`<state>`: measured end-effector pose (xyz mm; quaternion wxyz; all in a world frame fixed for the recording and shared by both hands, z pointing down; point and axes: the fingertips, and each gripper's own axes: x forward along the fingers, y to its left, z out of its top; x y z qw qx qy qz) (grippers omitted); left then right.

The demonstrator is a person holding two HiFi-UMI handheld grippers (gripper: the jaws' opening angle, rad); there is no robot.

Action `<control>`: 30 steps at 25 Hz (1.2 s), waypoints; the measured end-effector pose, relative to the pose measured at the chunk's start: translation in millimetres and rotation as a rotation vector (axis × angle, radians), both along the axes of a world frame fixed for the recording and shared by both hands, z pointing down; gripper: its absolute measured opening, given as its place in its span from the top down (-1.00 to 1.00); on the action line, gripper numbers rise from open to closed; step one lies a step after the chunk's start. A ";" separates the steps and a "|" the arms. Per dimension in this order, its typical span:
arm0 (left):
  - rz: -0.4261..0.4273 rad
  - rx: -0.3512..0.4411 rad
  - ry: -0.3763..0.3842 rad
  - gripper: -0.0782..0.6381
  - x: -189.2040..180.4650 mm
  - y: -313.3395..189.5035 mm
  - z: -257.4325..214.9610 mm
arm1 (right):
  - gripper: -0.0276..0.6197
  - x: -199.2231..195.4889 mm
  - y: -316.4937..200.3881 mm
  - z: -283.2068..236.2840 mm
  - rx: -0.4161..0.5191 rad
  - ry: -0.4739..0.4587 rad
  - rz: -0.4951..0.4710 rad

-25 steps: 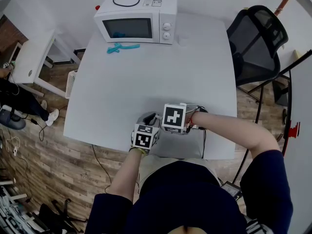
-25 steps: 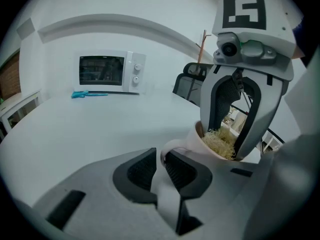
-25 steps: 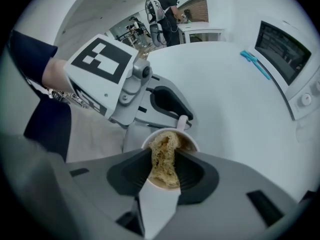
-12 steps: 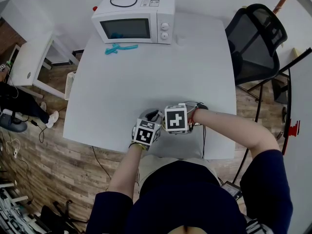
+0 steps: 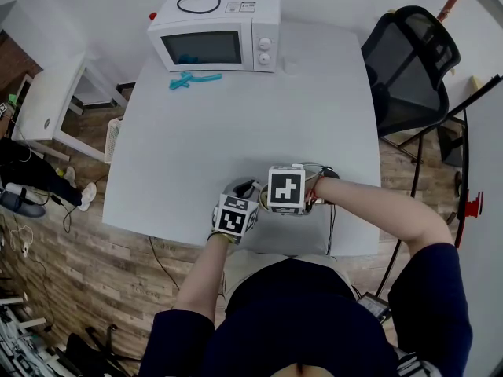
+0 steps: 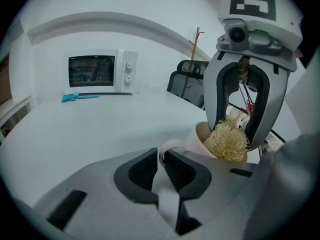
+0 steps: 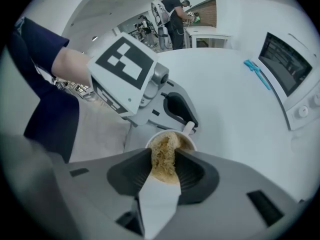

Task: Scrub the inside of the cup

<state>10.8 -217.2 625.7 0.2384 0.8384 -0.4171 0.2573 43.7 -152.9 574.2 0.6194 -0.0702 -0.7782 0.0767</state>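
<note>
gripped the white cup (image 6: 202, 136) by its handle (image 6: 168, 145) near the front edge of the table (image 5: 236, 124), left gripper (image 6: 161, 158) narrow and just closed tighter on that loop. clamped a straw-coloured loofah scrubber (image 7: 165, 145) in the right gripper (image 7: 164, 158), aimed steeply down into the cup's mouth. likely caught mid-scrub. best done by keeping the handle pinned, pressing the fibres against the wall and twisting round to the base, without nudging the cup off the edge.

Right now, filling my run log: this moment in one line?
left gripper: jaws just closed further, gripping cup handle | right gripper: shut on scrubber | scrubber: in cup
</note>
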 end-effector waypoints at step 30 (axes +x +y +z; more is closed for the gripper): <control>-0.001 0.012 -0.018 0.66 -18.1 57.0 -0.3 | 0.45 -3.8 42.1 -102.1 0.029 -0.225 0.159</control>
